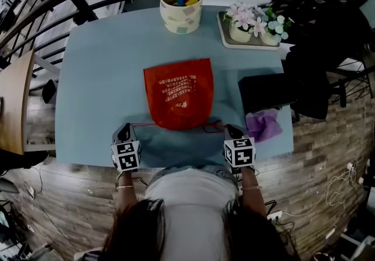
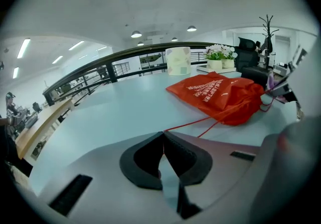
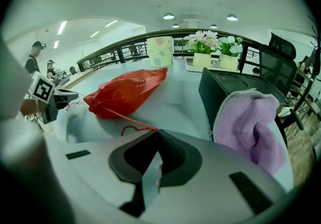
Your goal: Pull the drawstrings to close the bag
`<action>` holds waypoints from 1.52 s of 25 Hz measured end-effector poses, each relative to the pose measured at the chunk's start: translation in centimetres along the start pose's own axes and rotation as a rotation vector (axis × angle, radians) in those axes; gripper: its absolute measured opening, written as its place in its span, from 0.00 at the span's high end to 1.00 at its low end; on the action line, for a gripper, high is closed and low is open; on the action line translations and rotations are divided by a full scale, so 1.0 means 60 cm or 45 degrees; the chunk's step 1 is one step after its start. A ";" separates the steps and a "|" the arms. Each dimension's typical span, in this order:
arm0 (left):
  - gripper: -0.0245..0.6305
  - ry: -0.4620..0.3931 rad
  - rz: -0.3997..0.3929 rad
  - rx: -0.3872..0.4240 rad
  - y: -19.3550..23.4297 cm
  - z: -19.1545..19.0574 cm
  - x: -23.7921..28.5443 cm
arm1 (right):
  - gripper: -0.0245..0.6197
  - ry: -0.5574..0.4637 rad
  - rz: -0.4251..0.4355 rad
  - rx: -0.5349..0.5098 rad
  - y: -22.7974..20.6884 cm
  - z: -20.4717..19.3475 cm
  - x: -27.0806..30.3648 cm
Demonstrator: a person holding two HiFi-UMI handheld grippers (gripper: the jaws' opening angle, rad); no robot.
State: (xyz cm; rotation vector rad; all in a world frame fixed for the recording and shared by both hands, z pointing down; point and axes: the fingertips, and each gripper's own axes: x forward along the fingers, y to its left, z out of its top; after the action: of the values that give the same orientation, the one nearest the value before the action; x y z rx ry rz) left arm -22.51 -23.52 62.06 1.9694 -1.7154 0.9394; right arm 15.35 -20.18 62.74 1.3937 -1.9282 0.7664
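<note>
A red drawstring bag [image 1: 179,93] lies flat in the middle of the blue table [image 1: 99,67], its bunched mouth towards the person. A thin red drawstring [image 1: 140,124] runs taut from the mouth out to my left gripper [image 1: 124,132], which is shut on its end. In the left gripper view the jaws meet at the string [image 2: 195,123], which leads to the bag [image 2: 215,92]. My right gripper [image 1: 231,131] is shut on the other drawstring [image 3: 125,119], which stretches back to the bag [image 3: 125,90]. A slack loop of string [image 1: 212,127] lies by the mouth.
A patterned cup [image 1: 180,8] with coloured blocks stands at the table's far edge. A tray [image 1: 225,31] with two flower pots is at the back right. A black case [image 1: 266,91] and a purple cloth [image 1: 262,124] lie right of the bag, close to my right gripper.
</note>
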 end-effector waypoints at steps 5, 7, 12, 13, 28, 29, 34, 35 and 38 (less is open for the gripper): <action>0.93 0.021 -0.115 0.042 -0.020 -0.004 0.002 | 0.92 -0.005 0.023 -0.005 0.016 -0.002 -0.004; 0.93 0.031 -0.141 0.061 -0.025 -0.009 0.003 | 0.92 -0.009 0.024 -0.001 0.020 -0.002 -0.005; 0.93 0.032 -0.216 0.085 -0.045 -0.013 -0.004 | 0.92 -0.012 0.017 0.011 0.026 -0.004 -0.009; 0.93 0.031 -0.228 0.091 -0.049 -0.013 -0.006 | 0.91 -0.017 0.010 0.012 0.026 -0.003 -0.011; 0.75 0.024 -0.326 0.095 -0.048 -0.028 -0.040 | 0.81 -0.042 -0.013 0.094 0.046 -0.024 -0.045; 0.74 0.018 -0.329 0.092 -0.047 -0.029 -0.045 | 0.80 -0.048 -0.018 0.092 0.048 -0.025 -0.049; 0.72 -0.038 -0.351 0.072 -0.048 -0.028 -0.068 | 0.78 -0.086 -0.035 0.088 0.060 -0.030 -0.070; 0.72 -0.048 -0.355 0.069 -0.048 -0.028 -0.074 | 0.78 -0.093 -0.039 0.086 0.063 -0.032 -0.075; 0.72 -0.074 -0.362 0.073 -0.049 -0.031 -0.092 | 0.78 -0.104 -0.051 0.070 0.074 -0.038 -0.090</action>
State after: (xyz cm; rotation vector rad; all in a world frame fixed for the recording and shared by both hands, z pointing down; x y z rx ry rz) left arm -20.31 -17.73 60.07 2.2233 -1.3997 0.8445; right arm 12.73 -14.03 59.63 1.5135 -1.9485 0.7596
